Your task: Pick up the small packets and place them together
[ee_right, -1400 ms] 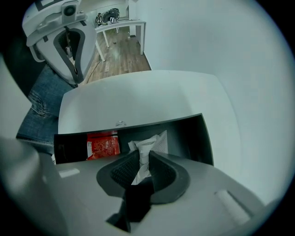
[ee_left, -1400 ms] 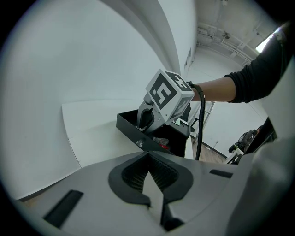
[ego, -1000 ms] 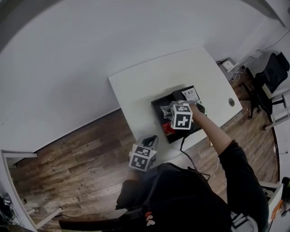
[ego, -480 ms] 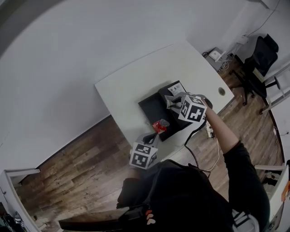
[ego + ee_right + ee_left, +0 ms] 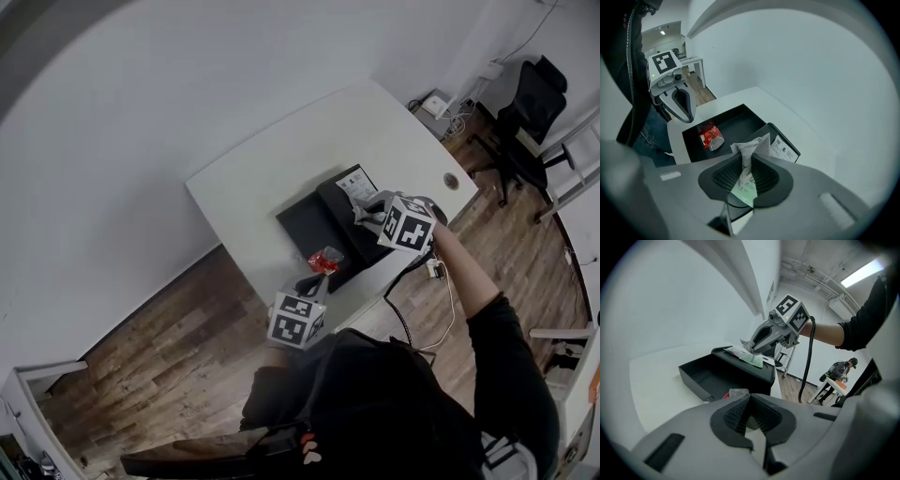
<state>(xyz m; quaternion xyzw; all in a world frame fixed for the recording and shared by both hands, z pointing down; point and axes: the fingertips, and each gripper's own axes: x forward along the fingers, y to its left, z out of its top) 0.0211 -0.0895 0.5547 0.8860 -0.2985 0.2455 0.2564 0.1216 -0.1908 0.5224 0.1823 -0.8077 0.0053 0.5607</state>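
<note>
Flooring of dark wood (image 5: 159,347) runs round a white table (image 5: 272,173) that stands against a pale wall, with a black office chair (image 5: 525,108) well apart at the far right of the head view. On the table, near its front edge, lies a shallow black tray (image 5: 302,223), and touching its far end sits a black box (image 5: 349,190) with a white label on top.

The right gripper (image 5: 367,212) hangs over that far end, pointing steeply down. Its jaws stand a little apart and pinch a small white packet with a green patch (image 5: 746,165). The packet's crumpled top sticks out beyond the pads, above the line where the tray meets the labelled box. From the left gripper view the same packet (image 5: 751,358) shows under the right gripper's tips, low over the box's top edge; whether it touches the box cannot be told.

The left gripper (image 5: 315,283) is at the tray's near end, over the table's front edge, with its jaws together and nothing between them.

A small red packet (image 5: 711,137) lies inside the tray at its near end, just beyond the left gripper's tips and well apart from the held packet.
</note>
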